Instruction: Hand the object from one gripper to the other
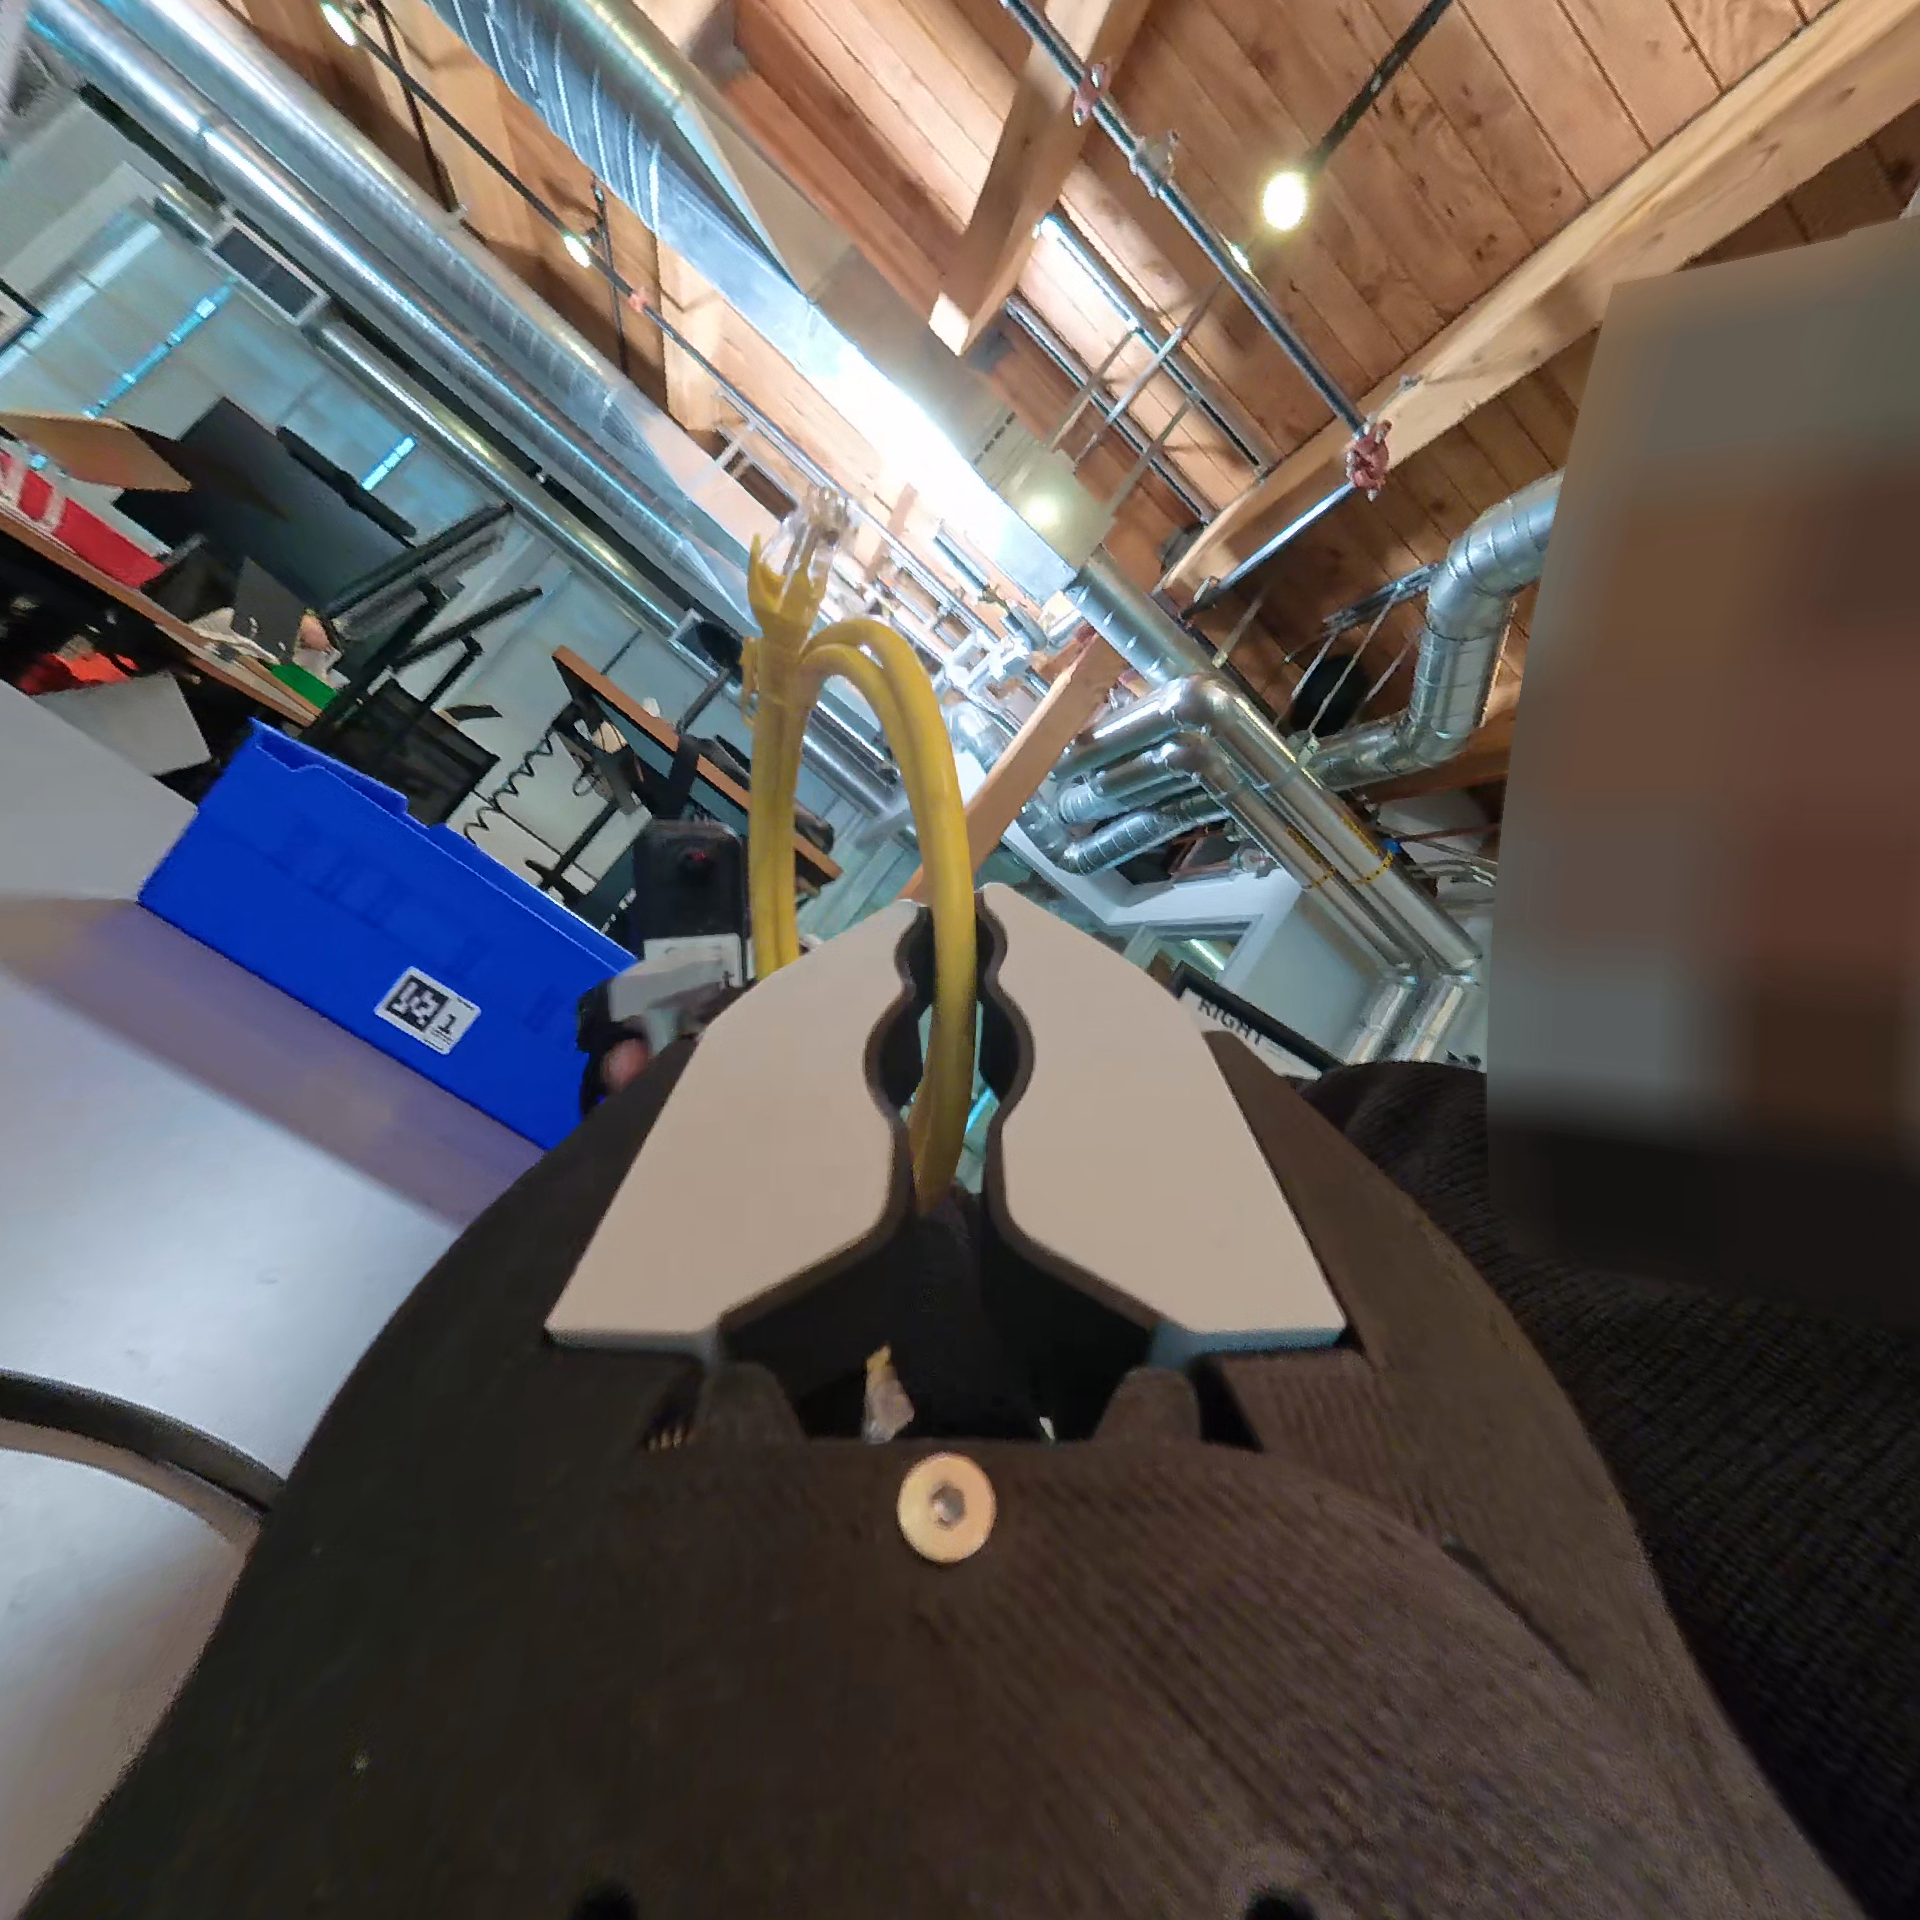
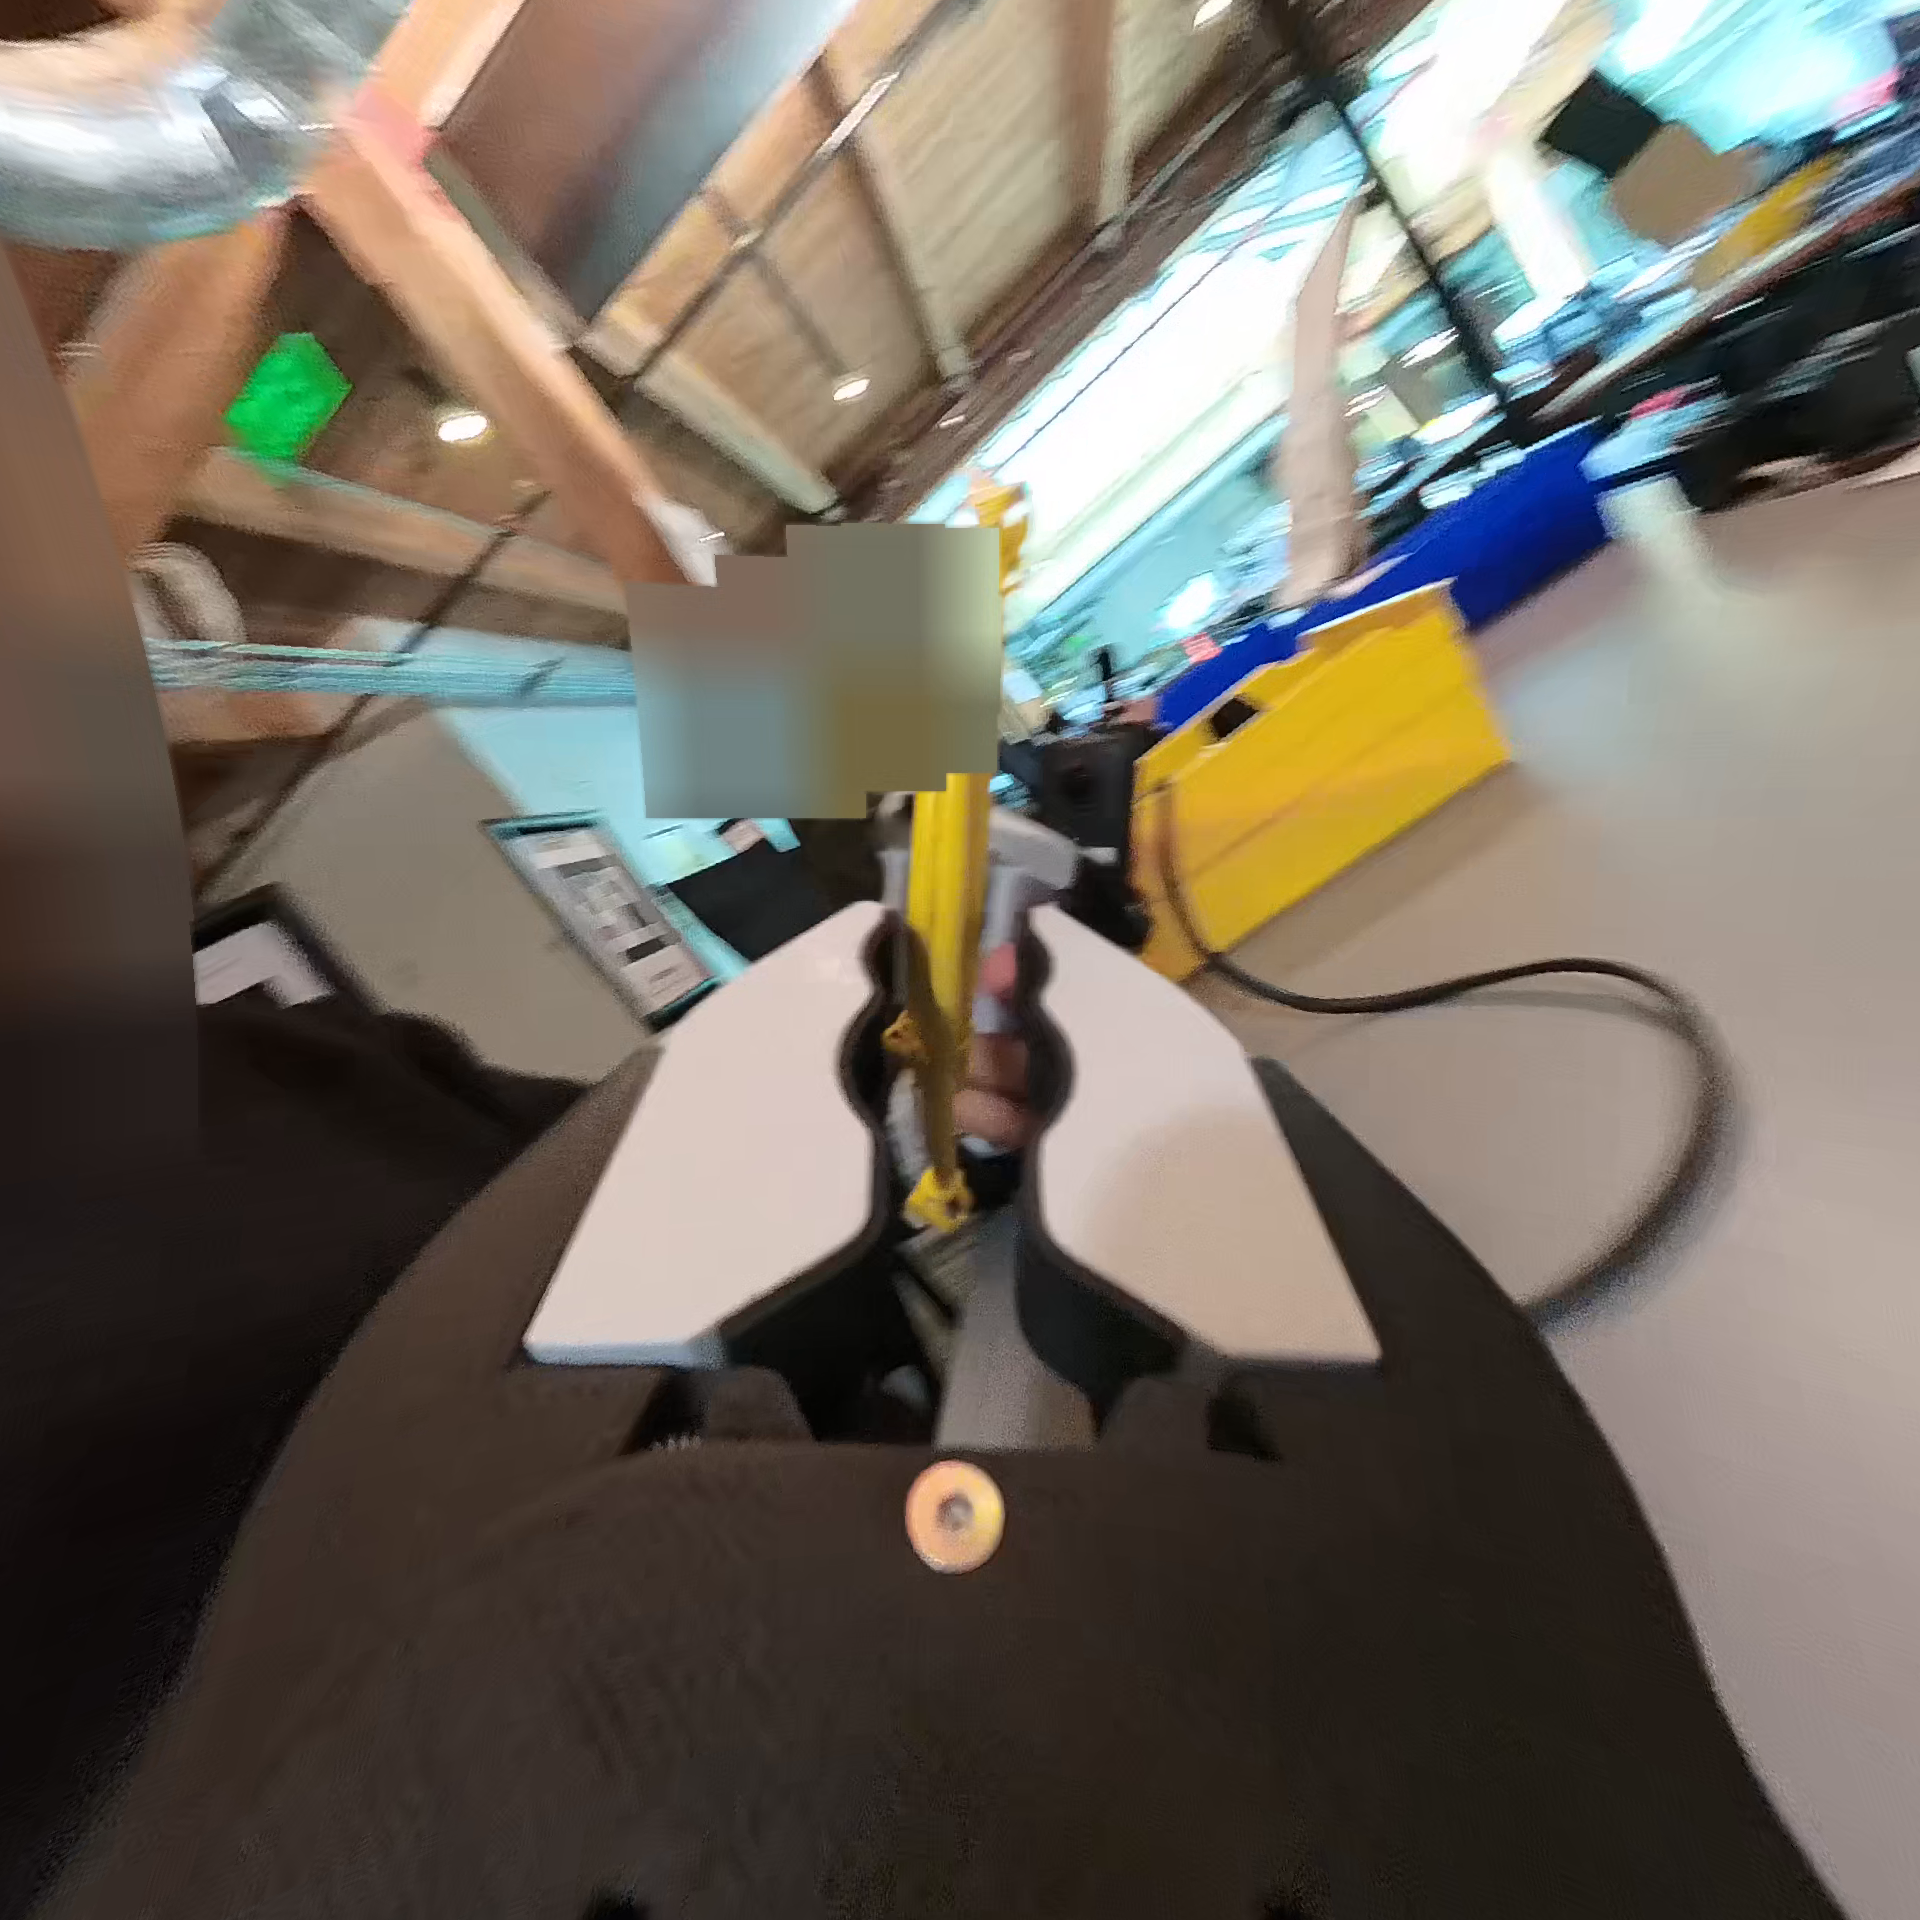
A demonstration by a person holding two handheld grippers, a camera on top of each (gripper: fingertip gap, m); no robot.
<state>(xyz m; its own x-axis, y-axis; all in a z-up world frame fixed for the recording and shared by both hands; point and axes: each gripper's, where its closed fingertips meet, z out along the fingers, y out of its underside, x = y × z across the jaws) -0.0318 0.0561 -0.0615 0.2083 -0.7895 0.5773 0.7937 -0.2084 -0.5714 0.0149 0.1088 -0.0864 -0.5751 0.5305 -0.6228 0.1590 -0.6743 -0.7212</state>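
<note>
Left gripper (image 1: 948,925) clamped on yellow cable (image 1: 940,831), bundle raised beyond the tips, presumably presenting free length. Right gripper (image 2: 956,925) parted around yellow cable (image 2: 940,935), not yet pinching, apparently positioned for takeover.

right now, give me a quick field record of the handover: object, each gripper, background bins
object: bundled yellow cable, looped, clear plug at its top
left gripper: fingers shut on the cable loop
right gripper: cable between its fingers, grip unclear through blur
blue bin: on the table
yellow bin: on the table
</note>
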